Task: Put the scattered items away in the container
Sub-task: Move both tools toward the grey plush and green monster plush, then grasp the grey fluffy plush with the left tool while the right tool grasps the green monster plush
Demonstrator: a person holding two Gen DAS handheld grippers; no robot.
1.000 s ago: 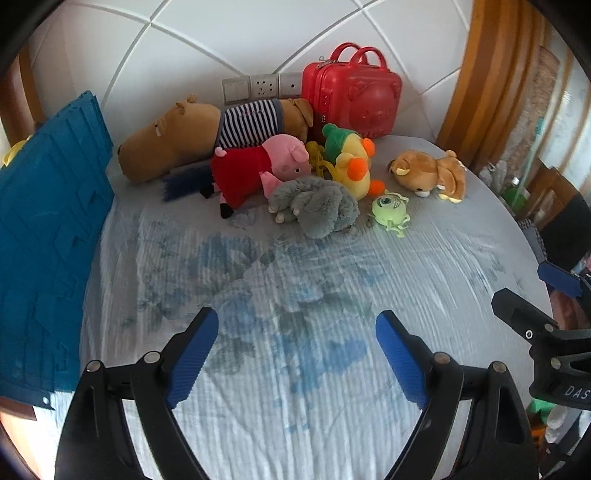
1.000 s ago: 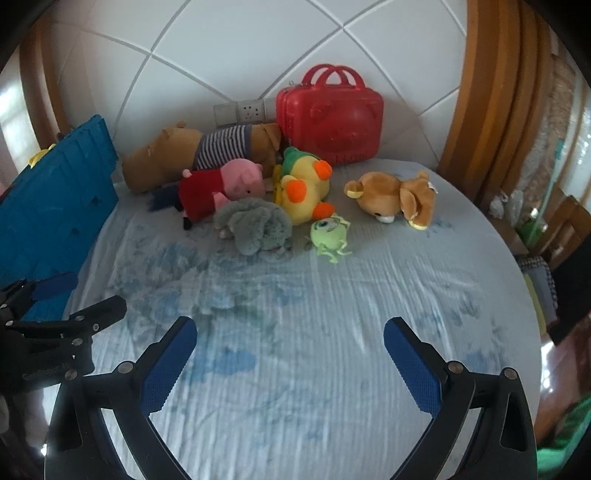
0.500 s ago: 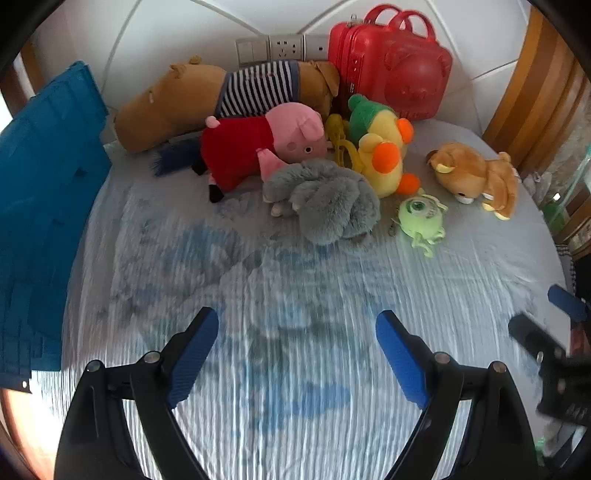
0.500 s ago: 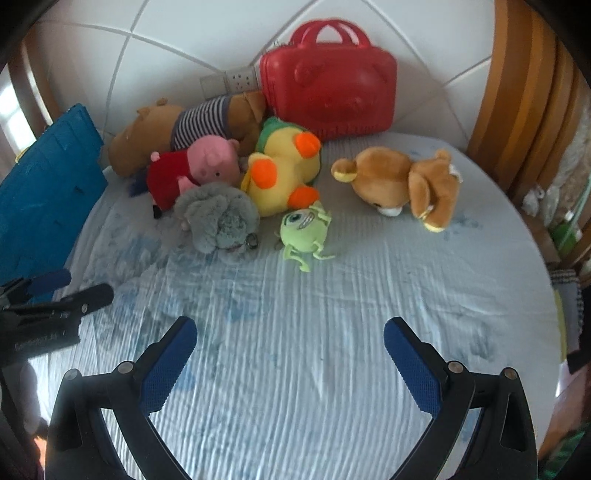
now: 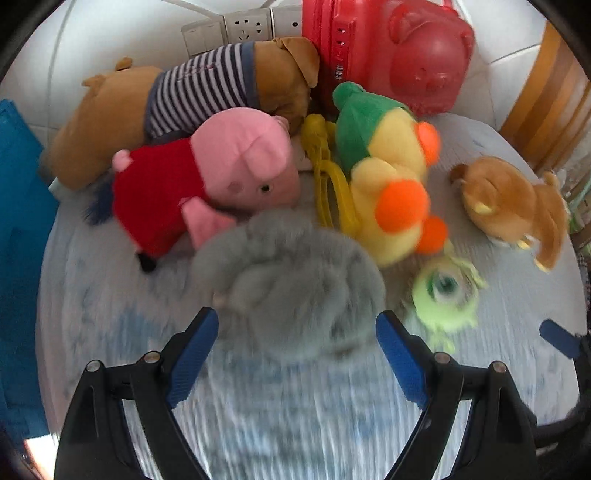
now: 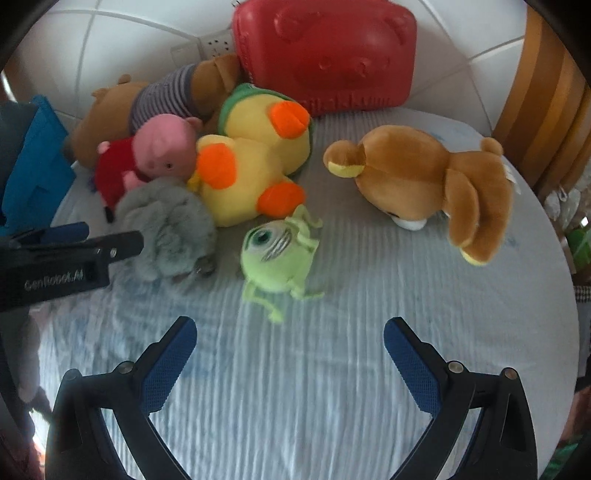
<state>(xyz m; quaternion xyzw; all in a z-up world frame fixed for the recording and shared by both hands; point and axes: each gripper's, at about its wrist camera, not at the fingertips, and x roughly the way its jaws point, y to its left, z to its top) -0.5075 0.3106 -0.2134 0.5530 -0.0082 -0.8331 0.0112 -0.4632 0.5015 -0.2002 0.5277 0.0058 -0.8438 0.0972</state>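
Note:
Plush toys lie heaped on the pale cloth-covered table [image 6: 332, 369]. My left gripper [image 5: 295, 328] is open, its blue pads flanking the near side of a grey furry plush [image 5: 291, 280] without pressing it. Behind that plush lie a pink pig in red [image 5: 221, 173], a yellow duck [image 5: 391, 184] and a striped brown dog [image 5: 184, 99]. My right gripper [image 6: 290, 332] is open and empty, just short of a green one-eyed monster [image 6: 275, 251]. A brown bear [image 6: 424, 181] lies to the monster's right. The blue crate [image 5: 18, 221] stands at the left.
A red hard case [image 6: 325, 55] stands against the tiled wall, with sockets [image 5: 243, 26] beside it. A yellow plastic piece [image 5: 328, 177] lies between the pig and the duck. In the right wrist view the left gripper's fingers [image 6: 122, 242] reach in over the grey plush [image 6: 166, 229]. Wooden furniture [image 6: 546, 92] edges the right.
Both grippers have come forward and down toward the toy heap, which now fills the views. The left one has reached the grey plush; the right has neared the green monster. Jaws unchanged.

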